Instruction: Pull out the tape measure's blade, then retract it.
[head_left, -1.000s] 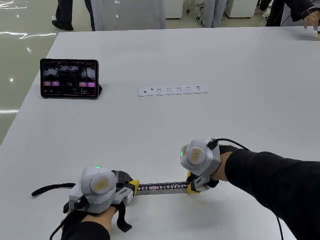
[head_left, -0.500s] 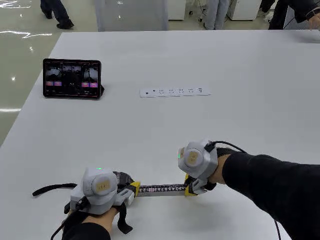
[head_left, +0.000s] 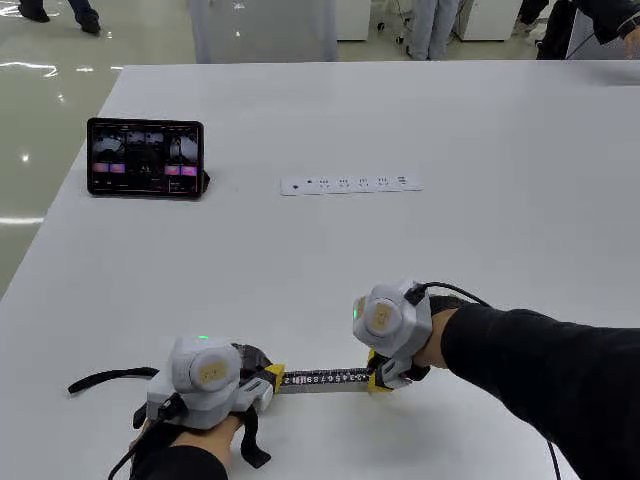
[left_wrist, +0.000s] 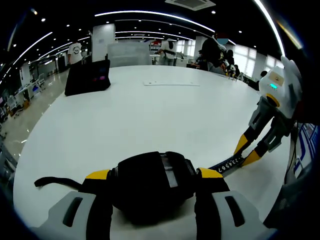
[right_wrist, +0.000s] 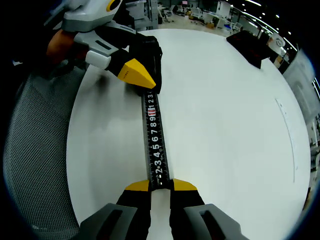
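The black tape measure (head_left: 250, 361) lies near the table's front edge, and my left gripper (head_left: 262, 384) is shut on its case (left_wrist: 152, 182). Its numbered blade (head_left: 327, 378) runs a short way rightward along the table. My right gripper (head_left: 377, 381) is shut on the blade's tip. In the right gripper view the blade (right_wrist: 154, 145) stretches from my right gripper (right_wrist: 160, 186) up to the case (right_wrist: 151, 54) held by my left gripper (right_wrist: 134, 71). In the left gripper view the blade (left_wrist: 227, 165) leads to my right gripper (left_wrist: 247, 150).
A tablet (head_left: 145, 158) stands upright at the left of the white table (head_left: 480, 200), and a white power strip (head_left: 350, 184) lies at the middle. The tape's black wrist strap (head_left: 100, 380) trails to the left. People stand beyond the far edge.
My right gripper has drifted a little left toward the case, so the exposed blade is slightly shorter. The left gripper has stayed on the case.
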